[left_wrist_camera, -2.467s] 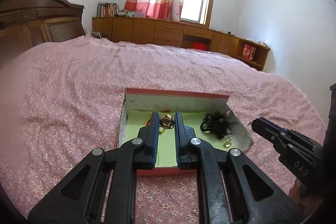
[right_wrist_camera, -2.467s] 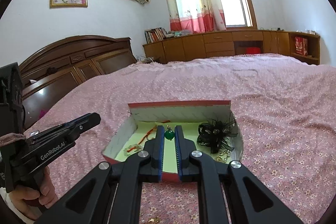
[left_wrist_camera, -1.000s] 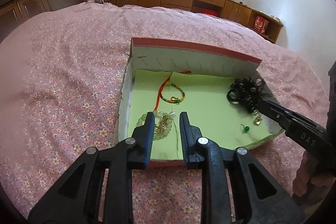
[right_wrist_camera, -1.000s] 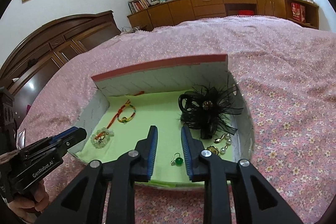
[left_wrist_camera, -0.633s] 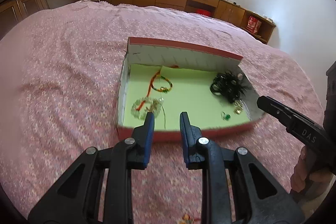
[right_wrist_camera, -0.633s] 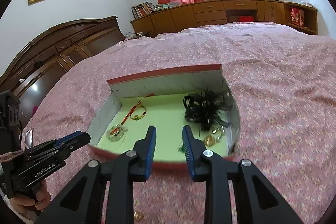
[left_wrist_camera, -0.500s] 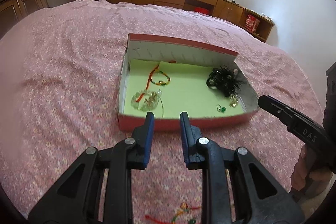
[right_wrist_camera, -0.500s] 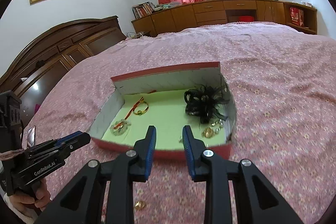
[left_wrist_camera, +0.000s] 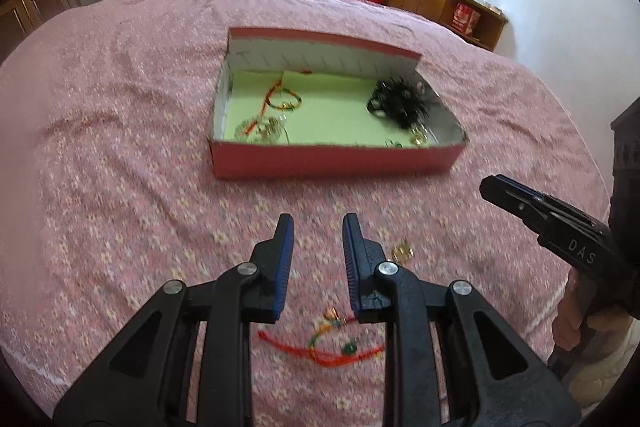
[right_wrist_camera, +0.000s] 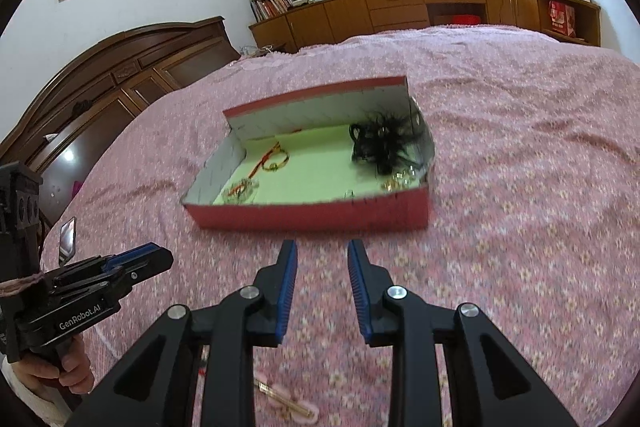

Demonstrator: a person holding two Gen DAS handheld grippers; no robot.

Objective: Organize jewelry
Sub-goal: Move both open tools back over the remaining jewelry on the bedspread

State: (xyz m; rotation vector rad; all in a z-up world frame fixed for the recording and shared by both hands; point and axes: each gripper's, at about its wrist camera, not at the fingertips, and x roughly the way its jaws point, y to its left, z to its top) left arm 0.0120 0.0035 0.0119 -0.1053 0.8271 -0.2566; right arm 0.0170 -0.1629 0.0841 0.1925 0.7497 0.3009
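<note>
One red box [left_wrist_camera: 332, 161] sits on the pink flowered bed [left_wrist_camera: 120, 163], lid wall up at the back, green lining [left_wrist_camera: 328, 115] showing inside. Count the pieces in there: one red-and-green cord bracelet [left_wrist_camera: 284, 101] toward the back left, one pale beaded bracelet [left_wrist_camera: 262, 129] in the near left corner, one black feathered hair piece [left_wrist_camera: 396, 103] on the right, one small green-stone earring [left_wrist_camera: 394, 143] and a little gold cluster [left_wrist_camera: 418, 138] by the near right wall. That cluster is too small to count.

Both grippers hang over the bedspread, short of the box's near wall. The left gripper [left_wrist_camera: 316, 227] has its jaws apart with nothing between them, just flowered cloth. Below it on the bed lies one loose red cord bracelet [left_wrist_camera: 328, 343] with a green bead, and one small gold piece [left_wrist_camera: 402, 251] sits just right of the right-hand jaw.

The right gripper [right_wrist_camera: 322, 251] shows the same: jaws parted, nothing between them. Near the bottom of its view lies one gold-and-pink piece [right_wrist_camera: 286, 399] on the bed, blurred, so I can't tell what it is.

Each gripper shows in the other's view, a hand [right_wrist_camera: 60, 367] wrapped round the left grip and a hand [left_wrist_camera: 576, 315] round the right.
</note>
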